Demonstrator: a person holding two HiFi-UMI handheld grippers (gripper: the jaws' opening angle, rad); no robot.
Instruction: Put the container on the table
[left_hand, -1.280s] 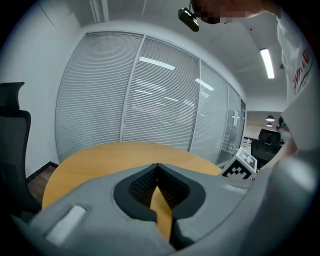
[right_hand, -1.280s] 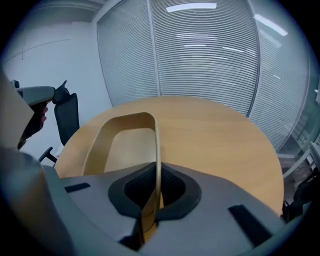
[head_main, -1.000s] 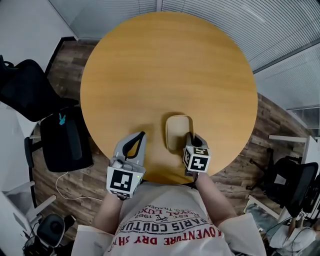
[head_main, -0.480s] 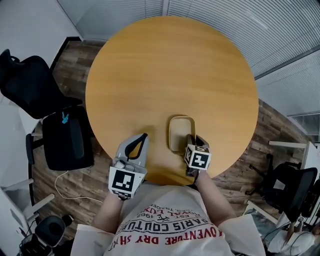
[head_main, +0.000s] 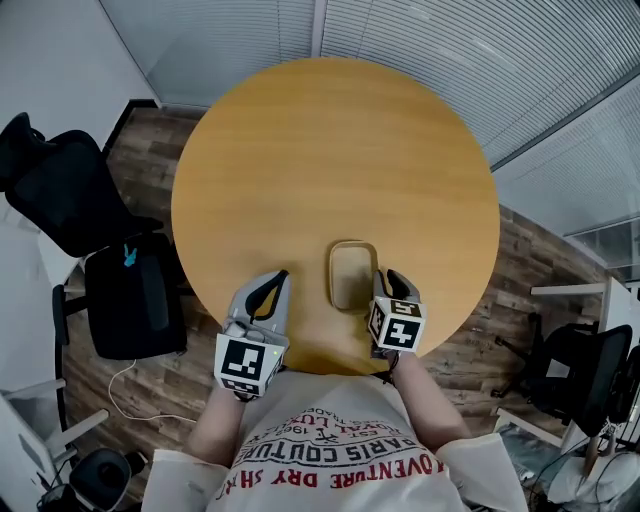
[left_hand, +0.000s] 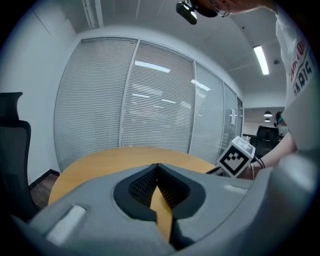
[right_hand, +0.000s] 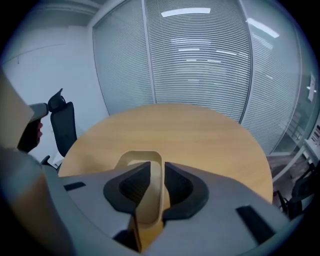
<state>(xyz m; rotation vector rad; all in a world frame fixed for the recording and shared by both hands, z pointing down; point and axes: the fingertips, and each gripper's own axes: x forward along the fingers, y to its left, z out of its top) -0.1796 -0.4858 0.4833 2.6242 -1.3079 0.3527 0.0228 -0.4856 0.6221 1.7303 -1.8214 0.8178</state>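
Note:
The container (head_main: 352, 275) is a shallow tan tray with rounded corners, resting flat on the round wooden table (head_main: 330, 150) near its front edge. My right gripper (head_main: 388, 282) is at the tray's right side. In the right gripper view the tray's (right_hand: 137, 162) right wall stands between the jaws of the right gripper (right_hand: 157, 167), which are opening, with a gap at each pad. My left gripper (head_main: 280, 275) hovers over the table left of the tray. In its own view the left gripper (left_hand: 157, 166) is shut, tips meeting on nothing.
Black office chairs (head_main: 60, 195) (head_main: 135, 295) stand left of the table and another chair (head_main: 590, 370) at the right. A white cable (head_main: 130, 385) lies on the wood floor. Glass walls with blinds (right_hand: 200, 60) run behind the table.
The right gripper's jaws have parted from the tray's wall and it has lifted slightly. The tray stays flat on the table. The left gripper has kept still.

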